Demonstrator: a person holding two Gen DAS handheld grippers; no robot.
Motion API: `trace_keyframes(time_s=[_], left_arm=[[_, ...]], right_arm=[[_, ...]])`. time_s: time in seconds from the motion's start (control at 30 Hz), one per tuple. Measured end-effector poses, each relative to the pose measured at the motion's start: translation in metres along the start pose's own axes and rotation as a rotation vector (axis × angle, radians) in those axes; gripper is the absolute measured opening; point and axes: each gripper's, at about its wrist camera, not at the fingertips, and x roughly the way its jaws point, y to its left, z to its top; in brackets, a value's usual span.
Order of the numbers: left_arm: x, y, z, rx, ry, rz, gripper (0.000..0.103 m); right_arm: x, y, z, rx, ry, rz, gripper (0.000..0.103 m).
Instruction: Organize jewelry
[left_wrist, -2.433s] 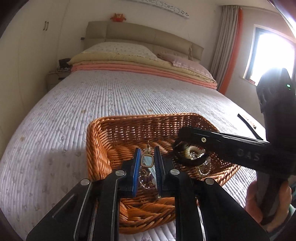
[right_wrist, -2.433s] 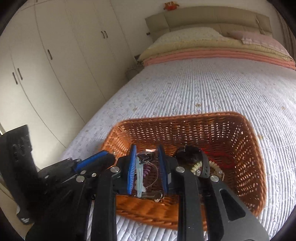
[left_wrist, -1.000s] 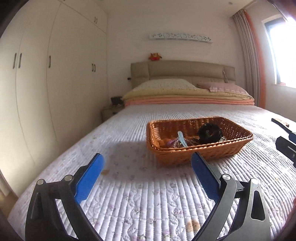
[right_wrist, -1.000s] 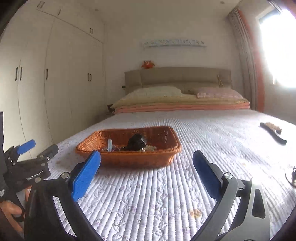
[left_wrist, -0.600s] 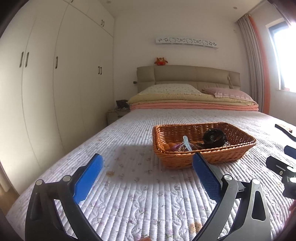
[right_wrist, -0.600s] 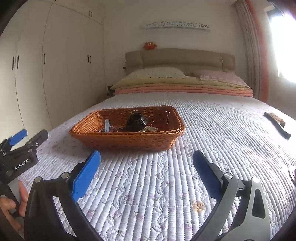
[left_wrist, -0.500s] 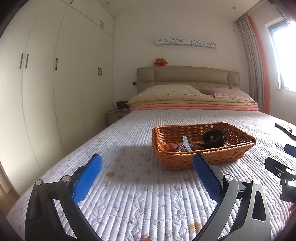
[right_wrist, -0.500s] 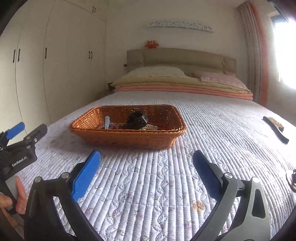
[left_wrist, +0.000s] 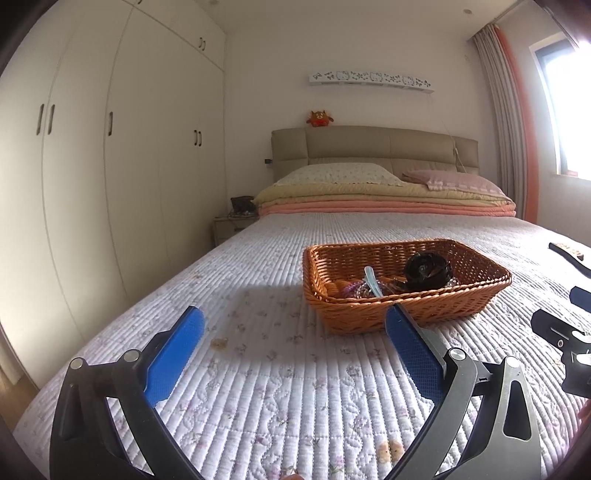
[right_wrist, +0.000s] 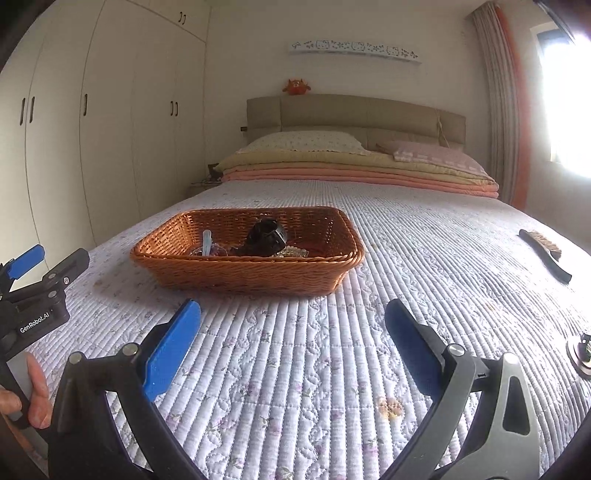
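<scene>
Wicker basket (left_wrist: 406, 312) on quilt, holding tangled jewelry (left_wrist: 360, 286)

Left gripper (left_wrist: 293, 321): jaws spread wide, nothing between the blue pads (left_wrist: 173, 354); held low, short of the wicker basket (left_wrist: 406, 314), pointing toward it.
Right gripper (right_wrist: 291, 314): jaws spread wide, empty; held low, short of the basket, which lies ahead and slightly to its left.
Left gripper in right wrist view: body at the left edge, left of the basket.
Left hand (right_wrist: 35, 391): fingers wrapped on the left gripper's handle, partly cut off by the frame edge.
</scene>
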Motion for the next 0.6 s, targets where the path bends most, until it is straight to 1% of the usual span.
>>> trace_keyframes(time_s=[0.27, 0.6], left_arm=[[-0.0001, -0.0017, 0.001, 0.003, 0.002, 0.002, 0.095], [-0.0013, -0.003, 0.0005, 0.007, -0.002, 0.003, 0.096]], right_arm=[[0.0038, 0.0028, -0.0007, -0.006, 0.017, -0.007, 0.095], [0.003, 0.0043, -0.0006, -0.018, 0.013, -0.008, 0.095]])
